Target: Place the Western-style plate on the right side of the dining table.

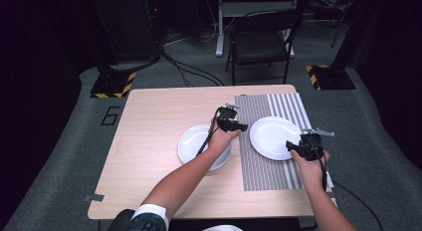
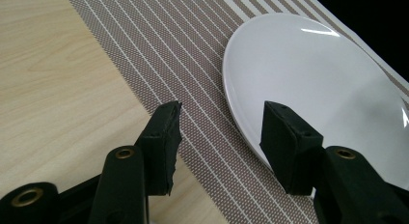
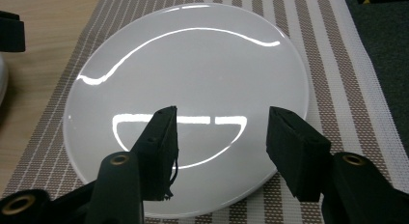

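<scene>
While both tongs hover with jaws parted and empty, the round glossy white plate [image 1: 275,137] lies on the striped woven placemat [image 1: 259,164], between them.

Left gripper [image 1: 236,124] hangs just off its near-left rim, right gripper [image 1: 302,147] over its near edge. A careless dip could knock the plate or shift the mat. A second white plate [image 1: 195,141], under the left forearm, is half hidden.

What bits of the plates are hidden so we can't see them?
- Plate on the bare table: in the high view, the left hand and forearm cover its near right part.
- Plate on the striped mat: the right gripper view's black jaws hide its near rim; in the left gripper view the picture's right edge cuts it off.
</scene>
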Available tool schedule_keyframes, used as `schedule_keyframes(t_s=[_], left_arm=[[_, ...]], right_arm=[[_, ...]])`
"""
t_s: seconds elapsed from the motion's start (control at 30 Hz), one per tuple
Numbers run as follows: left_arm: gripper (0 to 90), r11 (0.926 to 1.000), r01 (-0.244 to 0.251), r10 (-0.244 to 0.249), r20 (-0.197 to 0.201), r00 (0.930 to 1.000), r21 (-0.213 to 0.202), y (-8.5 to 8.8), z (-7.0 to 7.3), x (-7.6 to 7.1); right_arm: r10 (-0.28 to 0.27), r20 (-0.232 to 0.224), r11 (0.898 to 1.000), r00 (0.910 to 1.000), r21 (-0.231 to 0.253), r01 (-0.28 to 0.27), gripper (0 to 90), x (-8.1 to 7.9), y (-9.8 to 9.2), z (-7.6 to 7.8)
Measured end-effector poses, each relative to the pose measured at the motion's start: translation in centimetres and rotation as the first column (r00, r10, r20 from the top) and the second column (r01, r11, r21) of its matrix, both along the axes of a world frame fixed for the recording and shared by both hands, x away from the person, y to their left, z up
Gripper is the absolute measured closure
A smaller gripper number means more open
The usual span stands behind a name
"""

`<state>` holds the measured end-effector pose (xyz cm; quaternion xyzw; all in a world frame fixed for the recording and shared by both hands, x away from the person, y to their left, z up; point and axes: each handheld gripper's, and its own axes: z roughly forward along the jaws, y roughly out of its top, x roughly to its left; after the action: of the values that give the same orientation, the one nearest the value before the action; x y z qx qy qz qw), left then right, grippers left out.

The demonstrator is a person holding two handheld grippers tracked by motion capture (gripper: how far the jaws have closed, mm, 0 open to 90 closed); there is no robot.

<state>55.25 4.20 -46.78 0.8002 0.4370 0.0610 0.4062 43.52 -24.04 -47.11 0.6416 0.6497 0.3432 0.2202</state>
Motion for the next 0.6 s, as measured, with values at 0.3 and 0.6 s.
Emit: schedule_keyframes(t_s=[0.3, 0.6], left_arm=[[47.7, 0.9998, -0.009, 0.009, 0.025, 0.9997, -0.017, 2.5, 1.0, -1.0], [47.4, 0.9990, -0.035, 0.036, 0.045, 0.9984, -0.027, 5.7, 1.5, -2.3]], right_arm=[[0.054, 0.030, 0.998, 0.9981, 0.022, -0.055, 43.5, -0.4, 1.8, 0.7], [0.120, 0.062, 0.992, 0.9908, 0.038, -0.123, 42.9, -1.0, 3.3, 1.4]])
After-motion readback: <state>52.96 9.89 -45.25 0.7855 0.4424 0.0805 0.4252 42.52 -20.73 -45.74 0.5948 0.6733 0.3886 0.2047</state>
